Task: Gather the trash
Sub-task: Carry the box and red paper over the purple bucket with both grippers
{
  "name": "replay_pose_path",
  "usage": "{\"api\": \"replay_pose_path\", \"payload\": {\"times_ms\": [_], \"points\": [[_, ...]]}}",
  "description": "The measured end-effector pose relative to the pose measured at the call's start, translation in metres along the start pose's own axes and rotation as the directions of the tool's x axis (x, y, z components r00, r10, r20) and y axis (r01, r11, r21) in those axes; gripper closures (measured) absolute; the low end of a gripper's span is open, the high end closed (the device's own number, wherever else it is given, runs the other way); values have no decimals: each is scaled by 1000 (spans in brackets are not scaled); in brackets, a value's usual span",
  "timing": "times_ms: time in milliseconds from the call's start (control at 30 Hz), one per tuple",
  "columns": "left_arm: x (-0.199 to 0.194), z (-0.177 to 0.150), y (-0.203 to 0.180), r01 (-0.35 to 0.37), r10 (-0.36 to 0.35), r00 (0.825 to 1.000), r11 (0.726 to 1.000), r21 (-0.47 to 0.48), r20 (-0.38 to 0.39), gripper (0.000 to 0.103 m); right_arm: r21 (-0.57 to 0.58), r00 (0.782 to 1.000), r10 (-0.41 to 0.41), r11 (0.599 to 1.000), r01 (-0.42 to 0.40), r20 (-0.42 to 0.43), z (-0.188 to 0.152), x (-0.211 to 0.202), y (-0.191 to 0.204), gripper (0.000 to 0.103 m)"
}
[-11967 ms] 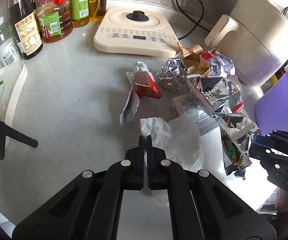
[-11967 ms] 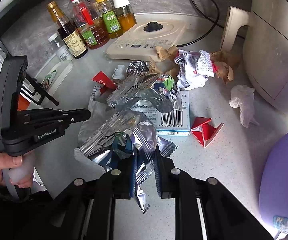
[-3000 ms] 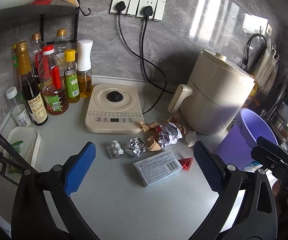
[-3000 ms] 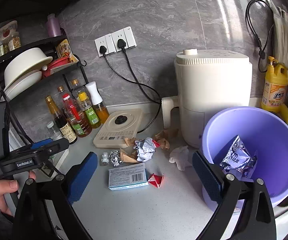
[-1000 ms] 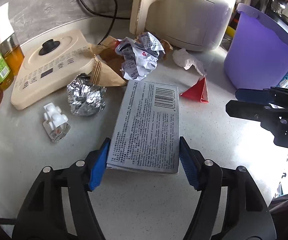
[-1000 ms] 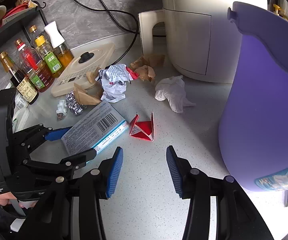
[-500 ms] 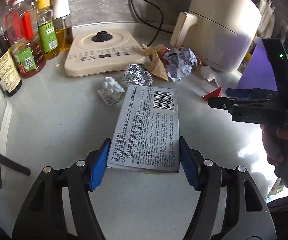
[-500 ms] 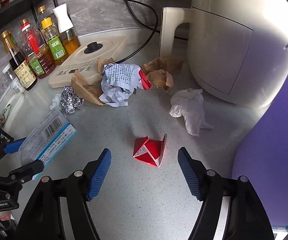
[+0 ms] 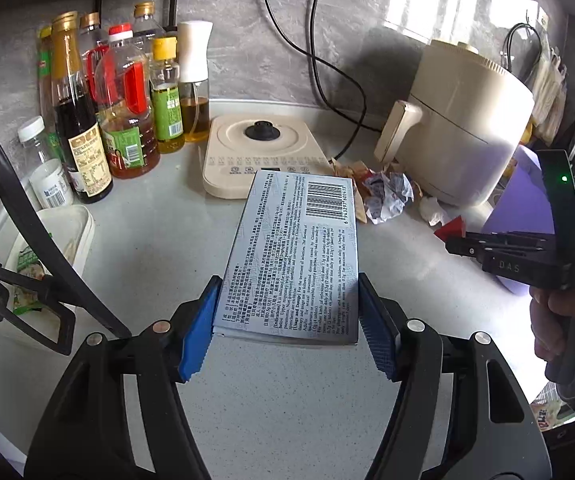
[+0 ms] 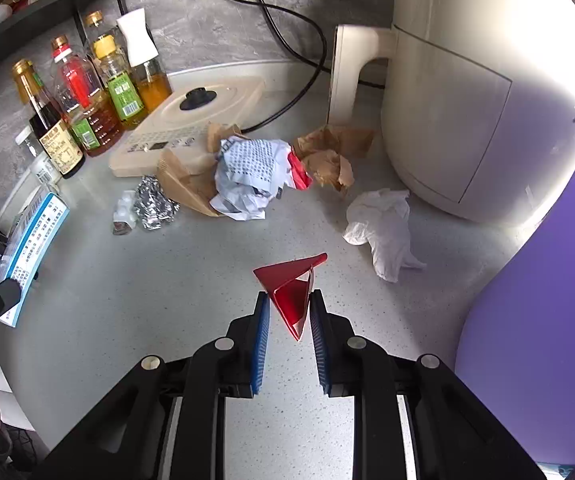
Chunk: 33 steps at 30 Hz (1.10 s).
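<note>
Left wrist view, nearest first: the left gripper [image 9: 287,320] clamps a flat grey box [image 9: 293,256] by its 2 long edges, and the box is now lifted clear of the counter [image 9: 159,248]; 1 second ago it still lay flat there, level with the foil ball. That means 1 more piece is picked up and needs only carrying to the purple bin [image 9: 527,216], which shows at the right edge behind the right gripper's body. The box looks stiff and uncrushed, barcode at its far end, dense print across the top face.

Right wrist view: the right gripper [image 10: 287,322] has narrowed around the red scrap [image 10: 291,288], with its pads just beside the scrap on both sides; half a second ago they stood wide apart. Whether they already pinch it I cannot tell, since a sliver of counter seems to show on each side. The scrap is a folded red triangle, thin card or paper, its tip standing up from the counter; it would likely crumple rather than resist.

Farther on lie a white tissue [image 10: 383,232], then a crumpled printed wrapper [image 10: 251,180], brown paper [image 10: 327,152], a foil ball [image 10: 153,202] and a small white pack [image 10: 125,210], all still uncollected. Beyond them sit the cooktop [image 10: 191,116], the bottles [image 10: 91,92] and the air fryer [image 10: 447,100].
</note>
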<state>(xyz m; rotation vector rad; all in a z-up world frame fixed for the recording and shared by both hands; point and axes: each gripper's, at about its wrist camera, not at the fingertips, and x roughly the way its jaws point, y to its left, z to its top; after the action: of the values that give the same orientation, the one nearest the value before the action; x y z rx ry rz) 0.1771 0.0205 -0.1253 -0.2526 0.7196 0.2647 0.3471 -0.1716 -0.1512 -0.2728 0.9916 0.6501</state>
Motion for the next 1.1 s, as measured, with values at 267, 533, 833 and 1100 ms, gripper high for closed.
{"api": "replay_pose_path", "payload": {"times_ms": [267, 533, 833, 1100], "points": [[-31, 21, -6, 1, 1, 997, 1000, -25, 76, 37, -16, 989, 65, 998, -63, 133, 17, -65, 9, 82], [-57, 45, -21, 24, -20, 988, 999, -28, 150, 37, -41, 958, 99, 995, -91, 270, 31, -132, 10, 82], [-68, 65, -49, 104, -105, 972, 994, 15, 209, 37, -2, 927, 36, 999, -38, 372, 36, -184, -14, 82], [-57, 84, -91, 190, -208, 960, 975, 112, 189, 37, 127, 904, -91, 991, 41, 419, 22, -214, -62, 82]]}}
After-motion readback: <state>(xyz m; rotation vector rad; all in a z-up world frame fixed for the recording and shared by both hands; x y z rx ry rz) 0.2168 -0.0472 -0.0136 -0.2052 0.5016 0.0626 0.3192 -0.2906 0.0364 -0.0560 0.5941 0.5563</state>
